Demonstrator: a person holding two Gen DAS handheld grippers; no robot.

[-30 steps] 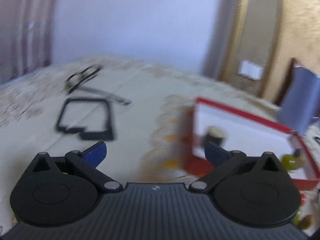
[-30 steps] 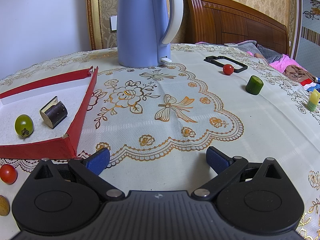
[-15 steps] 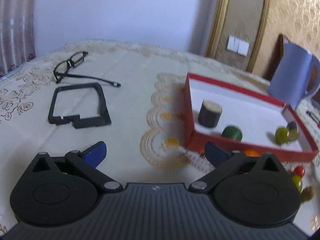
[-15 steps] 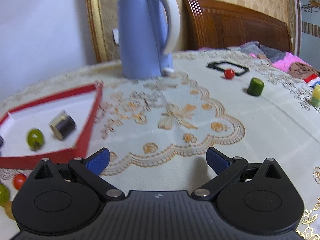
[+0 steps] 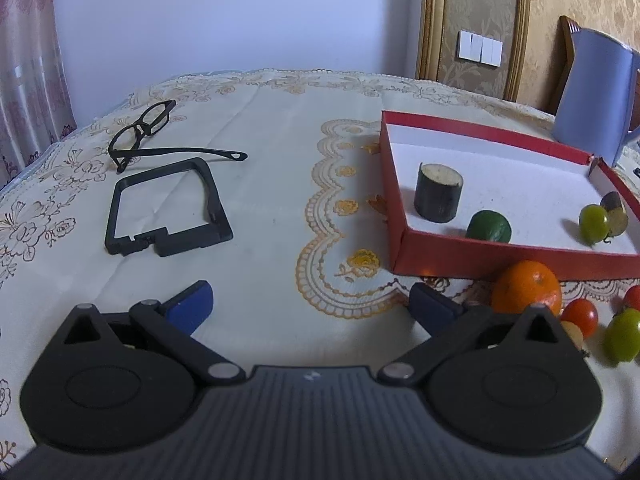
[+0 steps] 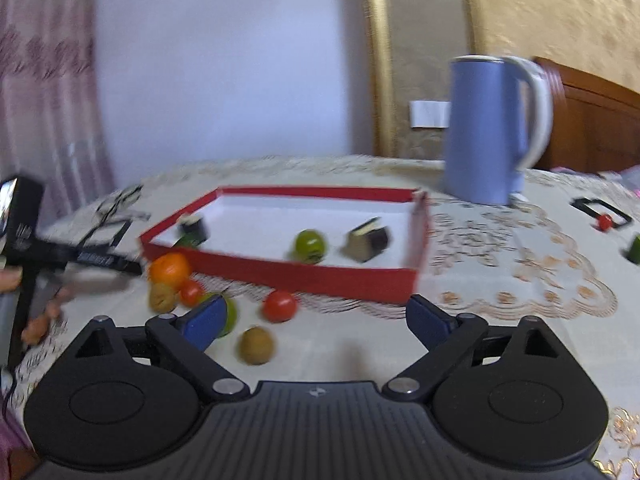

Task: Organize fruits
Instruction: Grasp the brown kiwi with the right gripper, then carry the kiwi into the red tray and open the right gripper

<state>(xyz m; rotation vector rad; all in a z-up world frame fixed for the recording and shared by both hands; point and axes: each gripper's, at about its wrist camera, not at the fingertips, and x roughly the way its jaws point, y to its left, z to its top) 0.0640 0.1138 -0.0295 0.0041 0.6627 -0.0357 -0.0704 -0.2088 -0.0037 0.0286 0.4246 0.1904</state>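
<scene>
A red box [image 5: 402, 184] [image 6: 360, 280] with a white floor holds a dark cylinder piece [image 5: 439, 192], a green lime [image 5: 489, 226], a green grape [image 5: 593, 219] [image 6: 310, 245] and a dark wedge [image 6: 368, 240]. Loose in front of it lie an orange [image 5: 526, 286] [image 6: 170, 270], red tomatoes [image 5: 580, 316] [image 6: 280, 306], a green fruit [image 5: 622, 334] and a brown fruit [image 6: 256, 345]. My left gripper [image 5: 310, 304] is open and empty, left of the orange. My right gripper [image 6: 316, 318] is open and empty above the loose fruit.
Black glasses [image 5: 144, 130] and a black frame [image 5: 168, 208] lie at the left. A blue kettle [image 6: 486, 128] [image 5: 592, 92] stands behind the box. A small tomato [image 6: 604, 221] and a green piece [image 6: 634, 248] lie far right. The other hand-held gripper [image 6: 60, 256] shows at the left.
Both views have swung. The left view turned right and brought the box and loose fruit in. The right view turned left, from the open cloth toward the box and loose fruit.
</scene>
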